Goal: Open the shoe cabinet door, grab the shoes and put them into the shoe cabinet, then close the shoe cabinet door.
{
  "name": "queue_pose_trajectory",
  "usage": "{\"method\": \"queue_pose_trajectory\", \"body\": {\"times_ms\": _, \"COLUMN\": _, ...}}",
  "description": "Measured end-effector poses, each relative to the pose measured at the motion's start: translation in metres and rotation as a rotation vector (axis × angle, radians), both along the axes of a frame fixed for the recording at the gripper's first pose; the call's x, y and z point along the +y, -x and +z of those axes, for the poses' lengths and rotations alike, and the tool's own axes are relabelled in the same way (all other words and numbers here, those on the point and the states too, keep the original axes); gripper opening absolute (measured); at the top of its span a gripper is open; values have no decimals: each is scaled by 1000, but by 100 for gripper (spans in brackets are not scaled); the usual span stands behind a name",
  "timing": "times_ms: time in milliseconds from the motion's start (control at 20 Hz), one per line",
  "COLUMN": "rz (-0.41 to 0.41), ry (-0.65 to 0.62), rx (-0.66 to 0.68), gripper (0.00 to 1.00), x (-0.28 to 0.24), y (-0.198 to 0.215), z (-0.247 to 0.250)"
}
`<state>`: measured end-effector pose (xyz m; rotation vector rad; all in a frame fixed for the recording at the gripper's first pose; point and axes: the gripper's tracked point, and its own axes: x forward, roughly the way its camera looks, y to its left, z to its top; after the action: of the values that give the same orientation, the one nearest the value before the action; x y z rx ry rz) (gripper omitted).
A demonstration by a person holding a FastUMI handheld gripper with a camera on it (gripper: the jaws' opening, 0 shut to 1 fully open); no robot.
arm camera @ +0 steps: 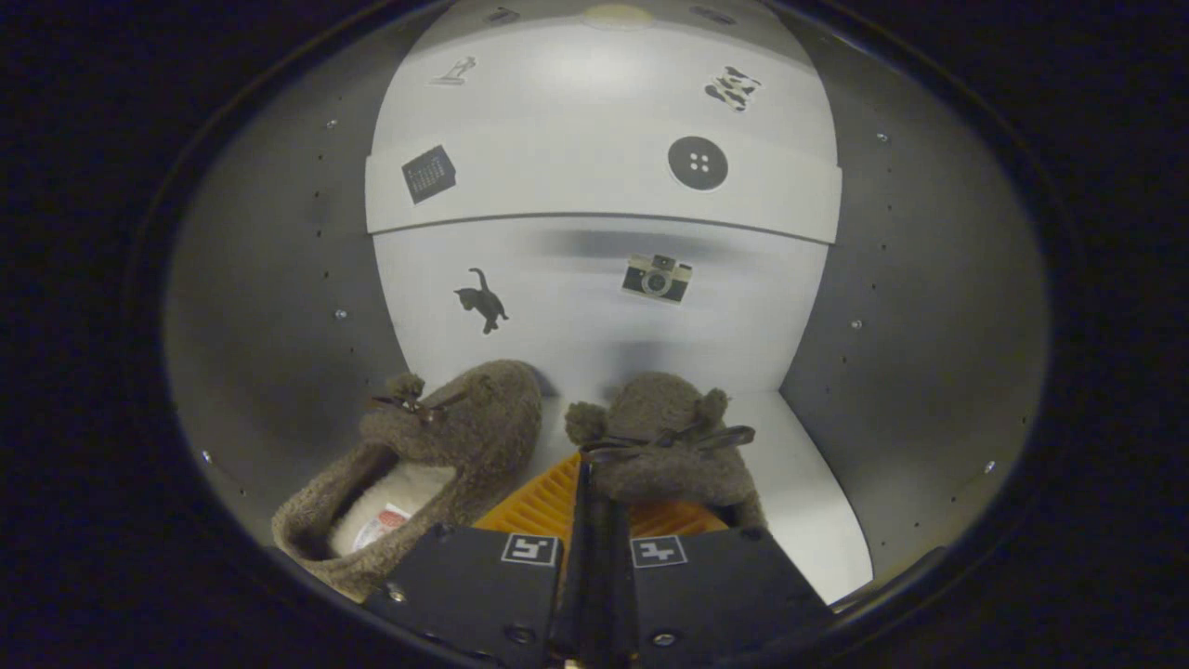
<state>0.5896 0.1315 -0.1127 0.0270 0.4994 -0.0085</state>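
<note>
- The right slipper (pixel 664 437) is a brown fuzzy shoe with a dark bow across its top and small pom-poms beside the bow. It is clamped in the gripper (pixel 594 492): the two fingers are drawn together on its near edge, and only a thin dark slit shows between them.
- The slipper sits inside the shoe cabinet (pixel 279 307), low over the white floor (pixel 817 483) of the compartment; whether its sole rests on that floor is hard to tell, since the fingers cover its near part.
- Just to the left of the held slipper lies the left slipper (pixel 437 455), the same brown fuzz, toe pointing to the back wall, its pale lining open toward the camera. A small label shows in the lining, too small to read.
- The two slippers lie close side by side; whether they touch I cannot tell.
- The gripper points straight into the cabinet, roughly level, with its fingers lined up on the held slipper's heel end.
- Behind the slippers rises the white back wall (pixel 594 307), crossed by a shelf (pixel 604 200) above.
- Stickers dot the wall: a black cat (pixel 483 299) and a camera (pixel 658 277) below the shelf, a calendar (pixel 428 173) and a button (pixel 698 163) on its front edge.
- Grey side panels (pixel 920 307) with rows of small holes flank the slippers.
</note>
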Motion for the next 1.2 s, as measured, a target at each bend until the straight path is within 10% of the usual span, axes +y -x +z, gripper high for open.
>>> {"method": "queue_pose_trajectory", "body": {"times_ms": 650, "rz": 12, "ry": 66, "rx": -228, "gripper": 100, "x": 6, "y": 81, "z": 83}}
{"method": "queue_pose_trajectory", "body": {"times_ms": 1200, "rz": 77, "ry": 13, "rx": -413, "gripper": 100, "x": 18, "y": 302, "z": 129}}
